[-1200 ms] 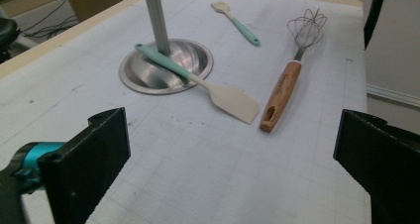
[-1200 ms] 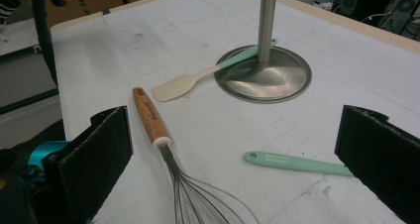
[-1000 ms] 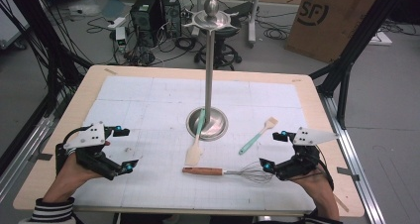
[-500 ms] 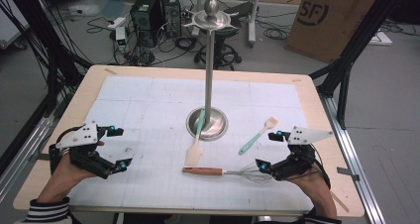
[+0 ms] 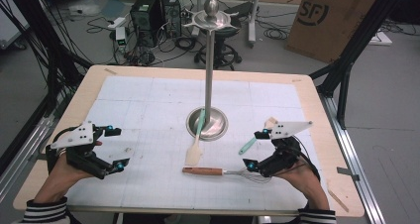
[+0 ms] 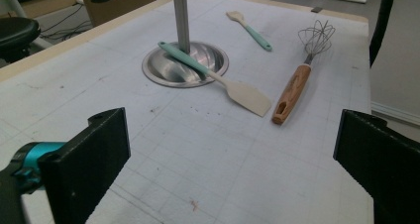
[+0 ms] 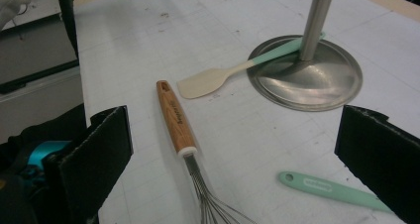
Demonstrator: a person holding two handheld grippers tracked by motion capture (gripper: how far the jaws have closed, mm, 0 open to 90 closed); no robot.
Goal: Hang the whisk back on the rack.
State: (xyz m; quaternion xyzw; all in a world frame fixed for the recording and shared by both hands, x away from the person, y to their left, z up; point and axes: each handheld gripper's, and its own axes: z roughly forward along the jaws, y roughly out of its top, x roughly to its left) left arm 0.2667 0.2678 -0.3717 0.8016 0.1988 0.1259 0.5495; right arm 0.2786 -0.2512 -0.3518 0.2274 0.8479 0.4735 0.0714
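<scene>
Hovering over whisk point(image 5: 229, 173) – right claw point(image 5: 256, 149) spread, left claw point(image 5: 117, 147) spread, cardboard box point(image 5: 331, 21) printed "SF".

We see a wooden table point(image 5: 317, 110) covered by a white gridded mat point(image 5: 148, 110). On the mat, between our two tongs, stand a steel pole's round base point(image 5: 218, 130), with a cream spatula point(image 5: 194, 152) leaning onto it. A wooden-handled whisk point(image 5: 223, 173) lies just beside our right tongs point(image 5: 256, 149), and a small green-handled spatula point(image 5: 247, 145) lies under them.
</scene>
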